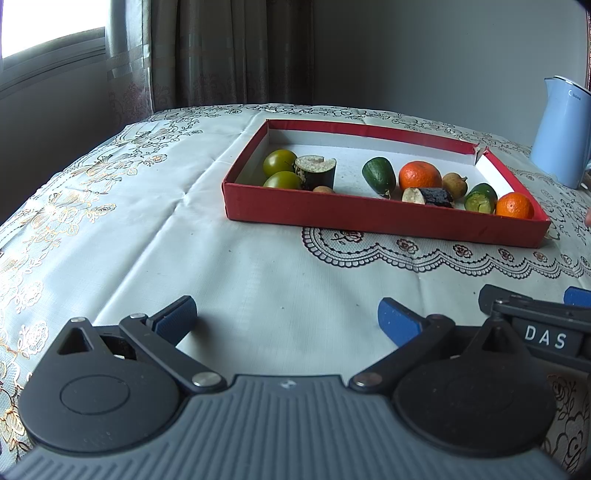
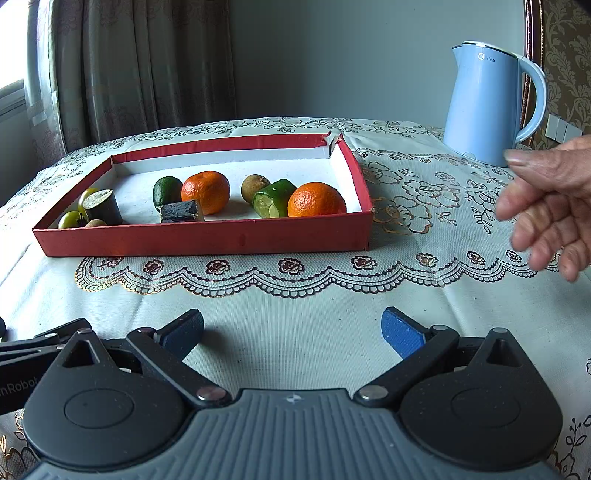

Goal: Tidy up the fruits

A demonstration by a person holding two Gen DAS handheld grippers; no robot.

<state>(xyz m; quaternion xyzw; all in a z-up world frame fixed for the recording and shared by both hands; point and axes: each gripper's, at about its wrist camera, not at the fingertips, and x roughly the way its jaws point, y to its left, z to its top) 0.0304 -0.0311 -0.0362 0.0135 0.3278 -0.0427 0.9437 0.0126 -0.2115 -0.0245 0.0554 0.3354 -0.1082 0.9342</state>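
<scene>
A bare hand (image 2: 550,206), fingers loosely spread, is seen at the right edge of the right wrist view, above the tablecloth (image 2: 295,295) and just in front of a pale blue electric kettle (image 2: 487,99). The kettle is stood on the table beyond the right end of the red cardboard tray (image 2: 207,242). No object lies between either gripper and the tray.

The table is covered by a pale cloth with floral embroidery and a scalloped lace border (image 1: 424,254). A curtain (image 1: 221,51) and a window (image 1: 48,29) are located behind the table on the left.

The tray is shallow and rectangular, with a white interior and a torn far right corner. At its left end, two green tomatoes (image 1: 279,162) are grouped with a cut dark cylindrical piece (image 1: 316,170) and a small brown round fruit (image 1: 324,189). Toward the right, a green oval fruit (image 1: 378,174), two oranges (image 1: 420,175), a brown round fruit (image 1: 453,182), a second dark cut piece (image 1: 428,196) and a cut green piece (image 1: 480,198) are contained.

The left gripper (image 1: 288,319) and the right gripper (image 2: 291,330) are held low over the cloth, near the tray's front wall, with blue-padded fingers spread wide and nothing between them.
</scene>
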